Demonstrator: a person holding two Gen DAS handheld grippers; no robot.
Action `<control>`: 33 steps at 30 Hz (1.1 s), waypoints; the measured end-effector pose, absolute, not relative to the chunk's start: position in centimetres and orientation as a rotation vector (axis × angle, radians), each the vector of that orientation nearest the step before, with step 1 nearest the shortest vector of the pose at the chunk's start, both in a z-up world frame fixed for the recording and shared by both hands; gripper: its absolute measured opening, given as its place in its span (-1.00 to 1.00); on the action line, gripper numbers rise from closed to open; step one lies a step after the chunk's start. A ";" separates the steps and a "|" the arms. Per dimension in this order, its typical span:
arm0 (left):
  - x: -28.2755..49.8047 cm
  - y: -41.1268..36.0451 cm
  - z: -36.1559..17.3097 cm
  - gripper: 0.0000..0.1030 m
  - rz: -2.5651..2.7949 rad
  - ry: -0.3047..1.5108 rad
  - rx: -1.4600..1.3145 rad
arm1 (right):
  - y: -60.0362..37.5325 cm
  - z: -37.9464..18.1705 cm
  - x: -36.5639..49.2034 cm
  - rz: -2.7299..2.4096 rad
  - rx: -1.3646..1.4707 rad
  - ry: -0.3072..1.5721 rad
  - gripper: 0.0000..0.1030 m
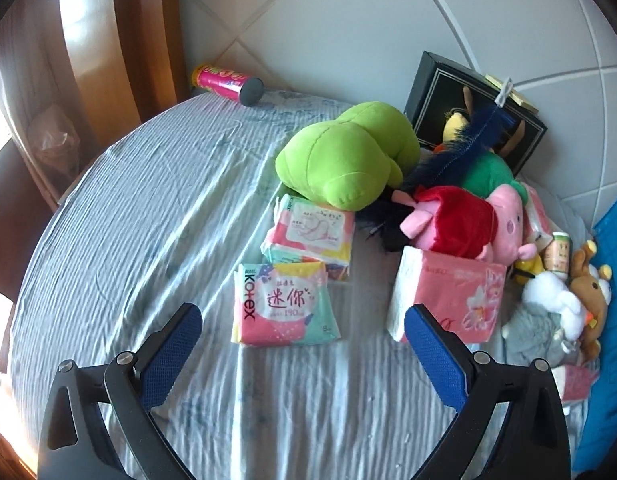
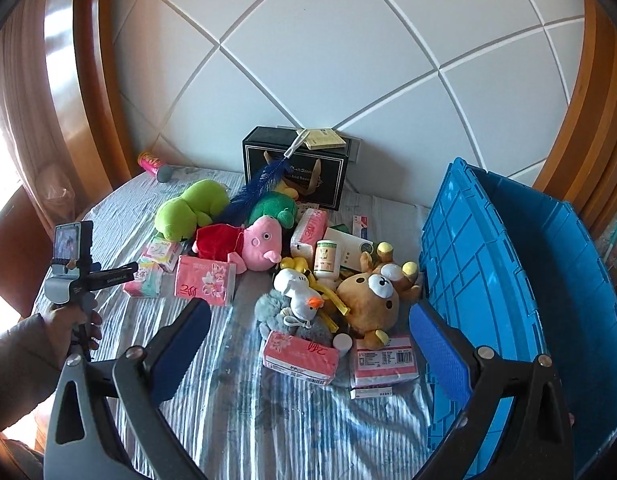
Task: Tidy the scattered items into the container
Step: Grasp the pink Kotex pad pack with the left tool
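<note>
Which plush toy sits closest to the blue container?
The brown bear, lying right beside the blue container; the pink pig and the lime-green plush lie farther left.

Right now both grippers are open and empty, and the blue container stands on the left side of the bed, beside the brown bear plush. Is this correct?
Not quite: the blue container stands on the right side of the bed, as the right wrist view shows. The rest holds: the left gripper and right gripper are open and empty, and the brown bear plush lies beside the container.
</note>
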State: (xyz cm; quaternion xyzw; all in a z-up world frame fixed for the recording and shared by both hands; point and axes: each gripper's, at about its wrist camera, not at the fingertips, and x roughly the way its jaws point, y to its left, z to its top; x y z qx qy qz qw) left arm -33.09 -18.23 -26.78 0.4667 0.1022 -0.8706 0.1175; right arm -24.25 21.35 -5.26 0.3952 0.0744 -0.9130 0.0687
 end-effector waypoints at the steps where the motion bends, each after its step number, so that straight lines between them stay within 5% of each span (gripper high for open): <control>1: -33.6 -18.4 -27.5 0.99 -2.556 0.283 1.376 | 21.3 -5.6 -24.3 -2.750 1.205 0.222 0.96; 14: -38.2 -19.6 -35.7 0.99 -2.508 0.172 1.591 | 19.9 -7.8 -24.0 -2.760 1.320 0.232 0.96; 16: -38.3 -19.7 -36.2 0.71 -2.495 0.171 1.624 | 19.6 -7.7 -24.1 -2.758 1.320 0.237 0.96; 33: -34.4 -20.7 -32.3 0.56 -2.620 0.258 1.556 | 16.5 -8.4 -24.9 -2.715 1.299 0.265 0.96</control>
